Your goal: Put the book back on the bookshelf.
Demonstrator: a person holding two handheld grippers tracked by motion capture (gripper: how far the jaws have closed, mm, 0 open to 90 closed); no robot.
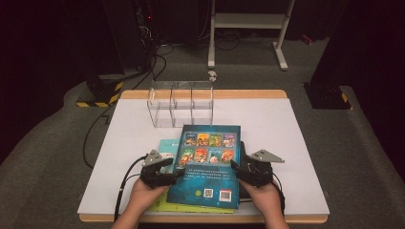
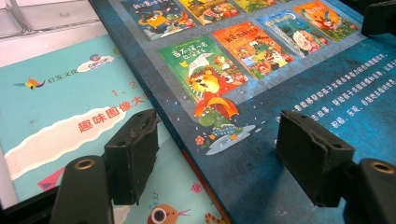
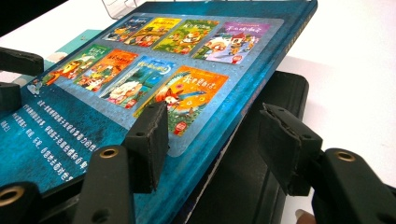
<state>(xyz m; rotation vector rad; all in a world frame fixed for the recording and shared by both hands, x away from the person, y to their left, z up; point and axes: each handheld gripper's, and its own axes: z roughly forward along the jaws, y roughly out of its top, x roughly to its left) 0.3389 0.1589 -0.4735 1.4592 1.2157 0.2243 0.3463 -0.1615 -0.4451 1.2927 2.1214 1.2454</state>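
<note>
My left gripper (image 1: 177,172) and right gripper (image 1: 234,167) straddle the blue picture book's (image 1: 207,164) edges half open, gripping nothing, so it could slip onto the teal book (image 2: 56,116).

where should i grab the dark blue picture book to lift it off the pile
Grip the dark blue hardcover picture book at its two long side edges, one hand-held gripper from each side. It lies flat on top of the stack, and its right edge overhangs the black object beneath, leaving room for a jaw underneath.

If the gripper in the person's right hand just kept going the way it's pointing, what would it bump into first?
Most likely the blue book. The right gripper already has its open jaws straddling that book's right edge, one above the cover and one beside it over a black object underneath, so the edge would slide deeper between them.
</note>
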